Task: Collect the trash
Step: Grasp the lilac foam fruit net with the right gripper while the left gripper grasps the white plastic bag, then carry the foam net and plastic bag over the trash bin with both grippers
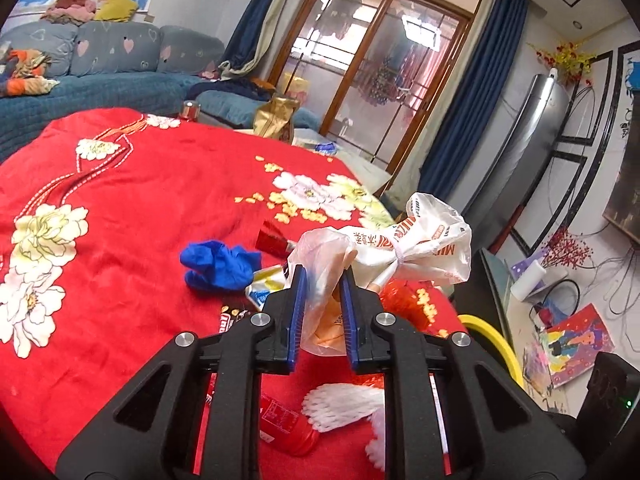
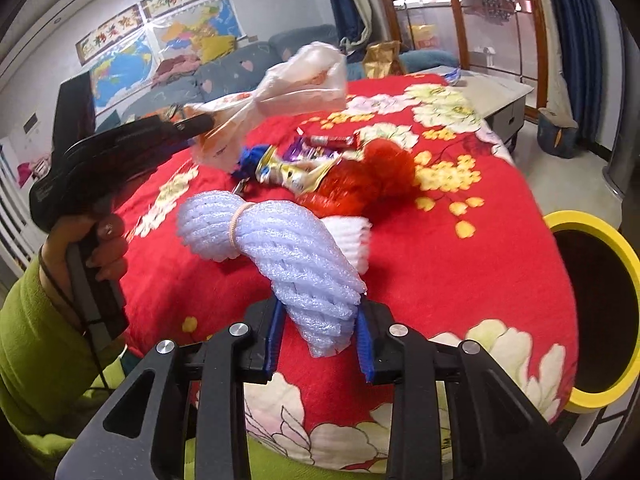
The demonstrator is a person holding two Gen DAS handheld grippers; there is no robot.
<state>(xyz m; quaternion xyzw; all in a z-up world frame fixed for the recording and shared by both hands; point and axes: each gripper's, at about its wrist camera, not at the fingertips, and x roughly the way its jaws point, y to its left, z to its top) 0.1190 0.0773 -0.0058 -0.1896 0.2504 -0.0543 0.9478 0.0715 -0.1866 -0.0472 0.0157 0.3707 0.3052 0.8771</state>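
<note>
Your left gripper point(image 1: 323, 312) pinches the knotted plastic bag point(image 1: 404, 248); your right gripper point(image 2: 320, 332) pinches the foam netting bundle point(image 2: 280, 248), both lifted for the yellow-rimmed bin point(image 2: 592, 308), lower right.

The white plastic bag point(image 1: 424, 248) at centre right of the left wrist view carries orange print, upside down and only partly legible, with letters like "MI". Two embroidered banners point(image 2: 144, 20) at upper left of the right wrist view show Chinese characters too blurred to read.

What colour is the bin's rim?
Yellow; the bin shows best in the right wrist view.
</note>
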